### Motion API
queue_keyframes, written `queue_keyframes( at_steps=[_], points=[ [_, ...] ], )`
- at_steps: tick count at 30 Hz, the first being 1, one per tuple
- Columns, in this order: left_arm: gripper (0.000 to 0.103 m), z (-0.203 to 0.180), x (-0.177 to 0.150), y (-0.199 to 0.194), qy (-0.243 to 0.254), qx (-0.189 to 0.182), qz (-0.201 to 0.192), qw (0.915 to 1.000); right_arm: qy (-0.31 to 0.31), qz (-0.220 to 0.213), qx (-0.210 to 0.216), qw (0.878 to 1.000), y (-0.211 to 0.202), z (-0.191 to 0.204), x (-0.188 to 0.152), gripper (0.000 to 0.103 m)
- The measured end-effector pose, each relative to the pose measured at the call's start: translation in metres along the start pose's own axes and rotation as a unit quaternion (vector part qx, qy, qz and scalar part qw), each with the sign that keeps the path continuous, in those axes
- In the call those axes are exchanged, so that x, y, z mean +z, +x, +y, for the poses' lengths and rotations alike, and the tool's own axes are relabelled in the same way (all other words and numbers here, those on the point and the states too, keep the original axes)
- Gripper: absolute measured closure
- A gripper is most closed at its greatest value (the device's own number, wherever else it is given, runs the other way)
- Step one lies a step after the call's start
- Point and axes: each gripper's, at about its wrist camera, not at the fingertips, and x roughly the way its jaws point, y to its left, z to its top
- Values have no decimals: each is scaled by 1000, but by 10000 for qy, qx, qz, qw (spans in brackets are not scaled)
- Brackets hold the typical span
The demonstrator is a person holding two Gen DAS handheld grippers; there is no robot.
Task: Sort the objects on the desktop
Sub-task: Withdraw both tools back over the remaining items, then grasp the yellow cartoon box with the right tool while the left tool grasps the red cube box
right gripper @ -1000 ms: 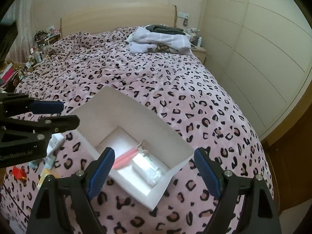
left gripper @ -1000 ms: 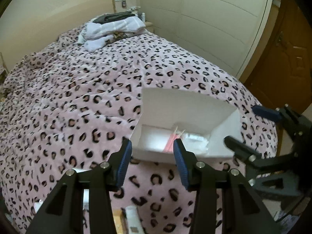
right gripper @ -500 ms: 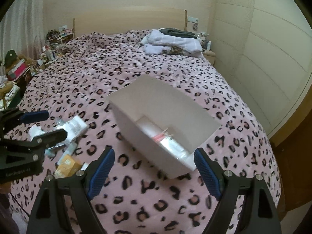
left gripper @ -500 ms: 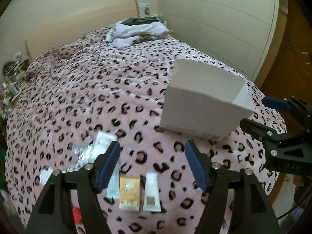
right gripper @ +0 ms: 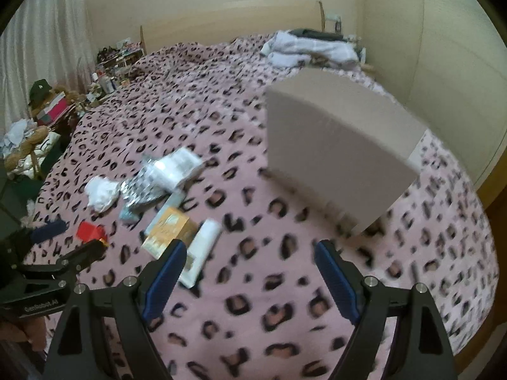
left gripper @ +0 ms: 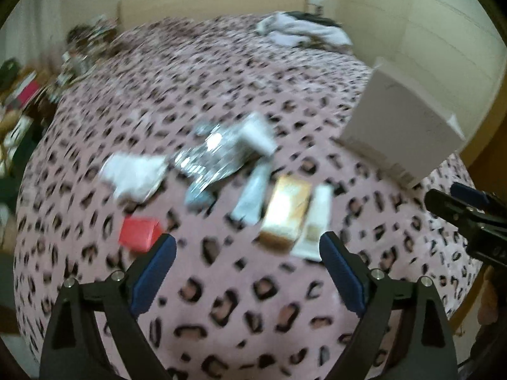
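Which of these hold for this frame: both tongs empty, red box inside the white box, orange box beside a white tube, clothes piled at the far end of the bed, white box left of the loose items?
1. Both tongs are empty. True: left tongs and right tongs stand open with nothing between them.
2. The red box is inside the white box. False: it lies on the bedspread.
3. The orange box lies beside a white tube. True.
4. Clothes are piled at the far end. True.
5. The white box is left of the items. False: right.

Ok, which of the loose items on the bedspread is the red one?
The small red box, alone at the near left edge of the pile, just beyond the left gripper's left finger. The others are white, silver or orange.
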Motion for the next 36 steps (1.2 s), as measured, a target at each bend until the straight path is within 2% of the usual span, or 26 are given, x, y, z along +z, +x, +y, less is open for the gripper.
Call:
queue_keyframes(
  at_steps=[5,9,20,31,36],
  points=[
    [10,27,-30,2,-300,171,123,9993,143,125,253,9995,15,18,-23,17],
    [10,37,-43,3,-406,316,161,9985,195,165,428,9988,24,33,-39,17],
    [10,68,-72,0,-806,427,198,9956,220,502,630,9965,43,60,-67,17],
    [10,97,-85,0,-1059,544,212,9927,-29,675,693,9953,56,94,-74,17],
    [10,111,-79,5,-1153,562,169,9916,-266,608,533,9964,59,113,-72,17]
  ],
)
